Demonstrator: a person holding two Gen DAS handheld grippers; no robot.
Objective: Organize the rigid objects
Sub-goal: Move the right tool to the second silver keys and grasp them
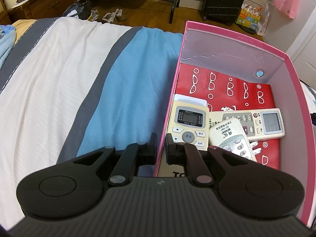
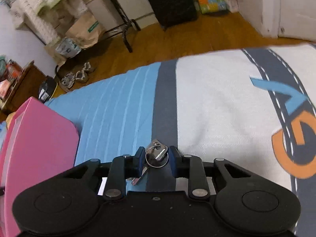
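So on the left side, the left gripper (image 1: 161,148) has its jaws pinched onto the near left wall of the pink box (image 1: 233,33), one finger outside over the blue bedspread (image 1: 126,90), the other inside, basically steadying it. Inside the box there's a red glasses-print bag (image 1: 227,83) on the floor with three remotes on top: a cream remote (image 1: 188,126) nearest the gripper, a face-down remote (image 1: 231,138) leaning across it, and a white remote (image 1: 262,124) further right. Moving over to the right wrist view, the right gripper (image 2: 156,156) sits low over the bed with a bunch of keys (image 2: 156,155) between its fingers, jaws still a bit apart with visible gaps on both sides, so I'd say nothing's actually gripped yet. The box corner shows well off to the left. My worry: keys on a ring are floppy and thin, so closing on just the ring could let the blades swing, or the whole bunch slip out on the way over. Fingers could also snag the soft sheet. And if the left hand tugs that cardboard wall, the box tilts and the stacked remotes slide around.
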